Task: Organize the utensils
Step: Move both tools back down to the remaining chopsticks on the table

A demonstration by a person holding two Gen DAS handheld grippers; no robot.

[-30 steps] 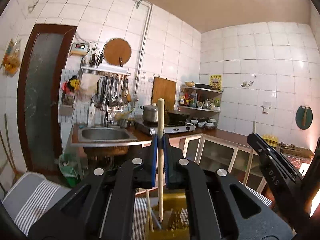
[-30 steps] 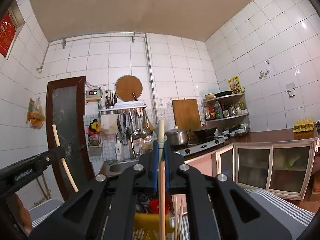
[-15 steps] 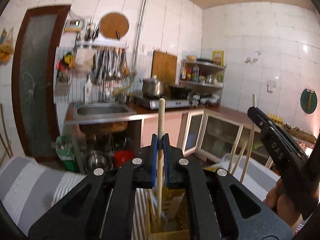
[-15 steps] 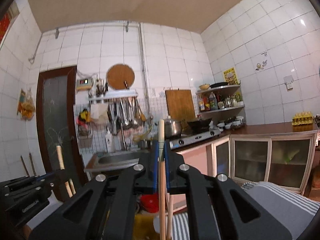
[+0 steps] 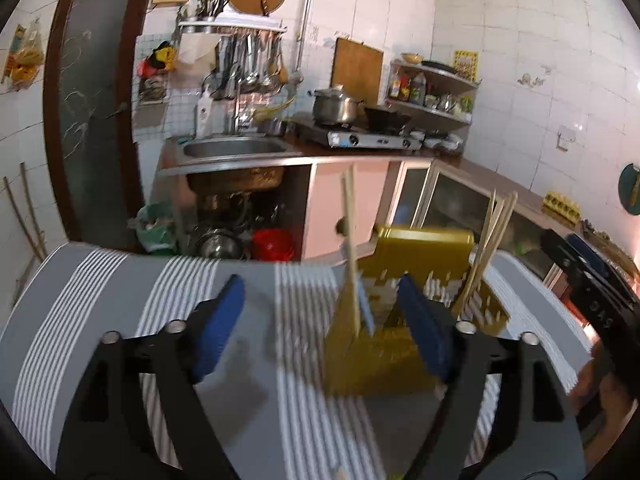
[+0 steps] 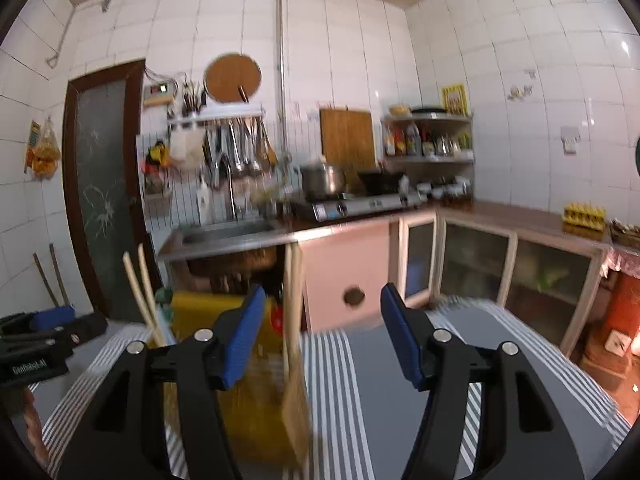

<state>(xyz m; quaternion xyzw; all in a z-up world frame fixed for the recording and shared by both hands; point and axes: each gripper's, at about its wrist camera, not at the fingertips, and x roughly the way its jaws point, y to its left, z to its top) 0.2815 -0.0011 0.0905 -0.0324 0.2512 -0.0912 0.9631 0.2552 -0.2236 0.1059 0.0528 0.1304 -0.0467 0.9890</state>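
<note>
- Bare striped cloth [image 5: 120, 300] across lower left of left view; open passage there.
- Yellow holder [image 5: 424, 248] right of centre, upright sticks [image 5: 486, 248] above it, blocking low passes.
- Right view: clear cloth at lower right; spatula [image 6: 294, 320] standing at centre.

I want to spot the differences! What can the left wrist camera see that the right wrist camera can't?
Only the left wrist view shows the shiny metal bowls stored under the sink. Only the right wrist view shows a pink frilly cloth at the far right. Both show the yellow holder with chopsticks in it, the striped cloth, the sink and the silver pot.
</note>
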